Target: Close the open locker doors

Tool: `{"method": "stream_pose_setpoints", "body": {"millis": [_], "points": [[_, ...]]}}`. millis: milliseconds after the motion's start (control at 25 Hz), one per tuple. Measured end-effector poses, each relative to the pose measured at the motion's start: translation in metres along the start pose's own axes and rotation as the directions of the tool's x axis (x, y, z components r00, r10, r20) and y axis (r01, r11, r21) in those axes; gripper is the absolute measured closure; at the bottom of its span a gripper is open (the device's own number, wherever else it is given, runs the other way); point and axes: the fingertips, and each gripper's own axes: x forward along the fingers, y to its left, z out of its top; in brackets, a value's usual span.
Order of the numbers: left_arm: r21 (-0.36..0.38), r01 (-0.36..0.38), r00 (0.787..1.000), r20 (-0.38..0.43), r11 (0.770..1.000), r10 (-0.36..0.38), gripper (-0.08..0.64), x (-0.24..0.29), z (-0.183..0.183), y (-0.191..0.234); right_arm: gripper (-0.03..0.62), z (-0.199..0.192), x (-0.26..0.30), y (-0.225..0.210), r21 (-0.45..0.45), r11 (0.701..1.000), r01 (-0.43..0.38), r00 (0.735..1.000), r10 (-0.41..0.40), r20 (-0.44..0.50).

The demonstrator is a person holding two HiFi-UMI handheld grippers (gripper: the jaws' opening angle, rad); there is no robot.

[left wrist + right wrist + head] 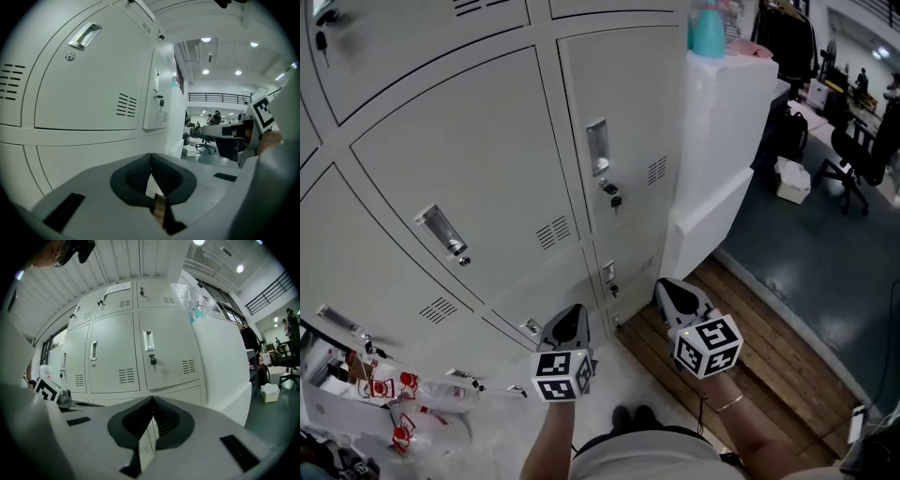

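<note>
The locker doors [478,178] fill the wall straight ahead and to the person's left, and the upper and middle ones sit flush in their frames. The one door that seems to stand out from the bank is a low door [483,384] at the bottom left, beside the left gripper [572,317], though its angle is hard to read from above. The left gripper has its jaws pressed together with nothing between them, and so does the right gripper [670,289], which points at the right-hand column of lockers. These look like thin painted sheet-metal panels, so they are probably light, stiff and free-swinging on their hinges, with a smooth face that gives the pads little to bite. Pinching is likely unnecessary. Closed jaw tips can push on the flat panel near the edge with the recessed handle [596,147], away from the hinge, where the least force turns it. A key [614,198] hangs from the lock under that handle and is best avoided. A hard shove may make the door bounce back off the frame.
</note>
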Motion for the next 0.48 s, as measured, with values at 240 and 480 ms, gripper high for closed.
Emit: {"method": "stream_pose_setpoints", "body": {"millis": [240, 480], "points": [[-0.002, -0.001, 1.000, -0.001, 1.000, 0.001, 0.540, -0.004, -0.002, 0.000, 0.603, -0.022, -0.018, -0.002, 0.017, 0.999, 0.032, 0.999, -0.031, -0.041], [-0.002, -0.001, 1.000, 0.000, 1.000, 0.001, 0.540, -0.010, -0.003, -0.002, 0.597, -0.031, -0.028, -0.001, -0.012, 0.999, 0.046, 0.996, -0.047, -0.073]]}}
